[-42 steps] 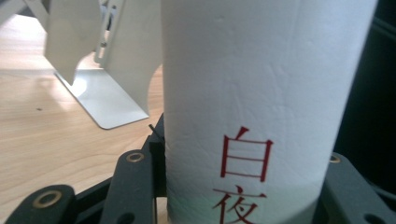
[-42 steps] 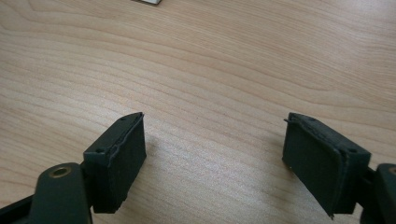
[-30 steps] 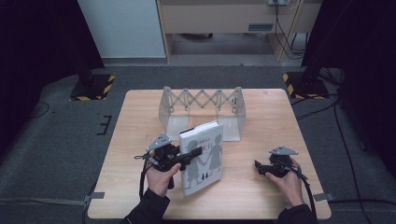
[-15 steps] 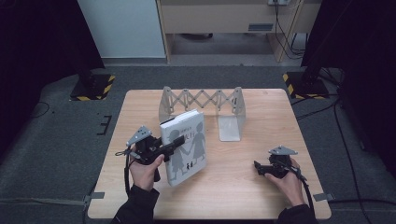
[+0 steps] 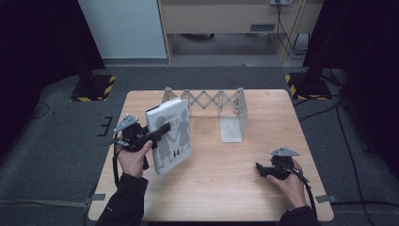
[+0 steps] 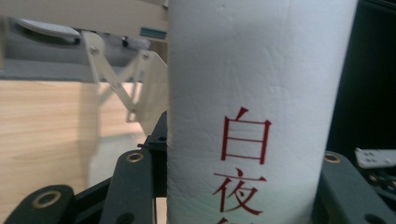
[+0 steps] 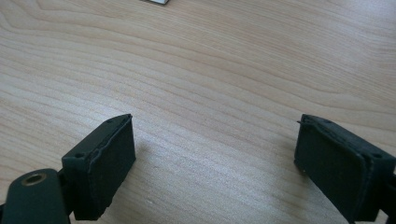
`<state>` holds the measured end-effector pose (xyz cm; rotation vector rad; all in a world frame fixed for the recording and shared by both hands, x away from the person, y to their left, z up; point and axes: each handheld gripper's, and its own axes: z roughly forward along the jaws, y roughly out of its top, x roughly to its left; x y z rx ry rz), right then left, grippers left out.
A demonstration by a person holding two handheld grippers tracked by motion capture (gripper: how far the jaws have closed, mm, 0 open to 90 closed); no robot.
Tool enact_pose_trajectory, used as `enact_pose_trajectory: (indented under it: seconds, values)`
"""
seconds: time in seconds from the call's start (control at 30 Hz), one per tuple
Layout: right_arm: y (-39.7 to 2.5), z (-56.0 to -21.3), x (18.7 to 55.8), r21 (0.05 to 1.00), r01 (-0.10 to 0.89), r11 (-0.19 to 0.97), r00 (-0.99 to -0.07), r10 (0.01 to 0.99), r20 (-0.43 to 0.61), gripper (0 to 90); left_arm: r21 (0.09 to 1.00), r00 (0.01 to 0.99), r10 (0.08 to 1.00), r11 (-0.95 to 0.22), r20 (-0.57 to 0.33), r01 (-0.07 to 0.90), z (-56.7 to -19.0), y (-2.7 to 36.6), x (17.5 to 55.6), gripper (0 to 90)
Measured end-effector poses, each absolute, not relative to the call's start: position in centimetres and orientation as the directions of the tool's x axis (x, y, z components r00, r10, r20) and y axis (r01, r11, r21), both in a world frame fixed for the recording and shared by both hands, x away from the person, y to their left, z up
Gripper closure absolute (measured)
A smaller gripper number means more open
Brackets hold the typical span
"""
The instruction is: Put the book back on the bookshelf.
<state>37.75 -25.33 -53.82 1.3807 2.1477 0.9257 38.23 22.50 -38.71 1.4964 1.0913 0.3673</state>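
A white book (image 5: 170, 134) with dark figures of two people on its cover is held up off the table at the left, tilted. My left gripper (image 5: 157, 133) is shut on its spine; in the left gripper view the white spine (image 6: 252, 112) with red characters fills the gap between the black jaws. A metal expanding book rack (image 5: 207, 106) stands at the back middle of the wooden table (image 5: 226, 188). My right gripper (image 5: 260, 169) rests low at the front right, open, and its fingers (image 7: 100, 168) have bare wood between them.
The rack's flat base plate (image 5: 231, 128) lies on the table right of the book. Black stands with yellow-striped feet (image 5: 94, 89) sit on the floor beyond both back corners. A white cabinet (image 5: 124, 28) is behind.
My left gripper has carried the book to the left and lifted it more upright, from the table's middle toward the left edge. The right gripper has stayed put.
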Motion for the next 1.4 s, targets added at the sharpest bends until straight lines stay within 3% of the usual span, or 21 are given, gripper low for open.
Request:
enact_pose_trajectory:
  seconds: [0.77,1.4]
  values:
    - [-25.3,-53.8,37.8,0.725,0.627,0.284,-0.417,0.909,0.004,12.4,0.906,0.382,0.874,0.137,-0.301,0.401,-39.9,21.8,44.6,52.4]
    - [-25.3,-53.8,37.7,0.725,0.627,0.284,-0.417,0.909,0.004,12.4,0.919,0.346,0.907,0.097,-0.239,0.381,-41.3,20.1,45.6,52.3]
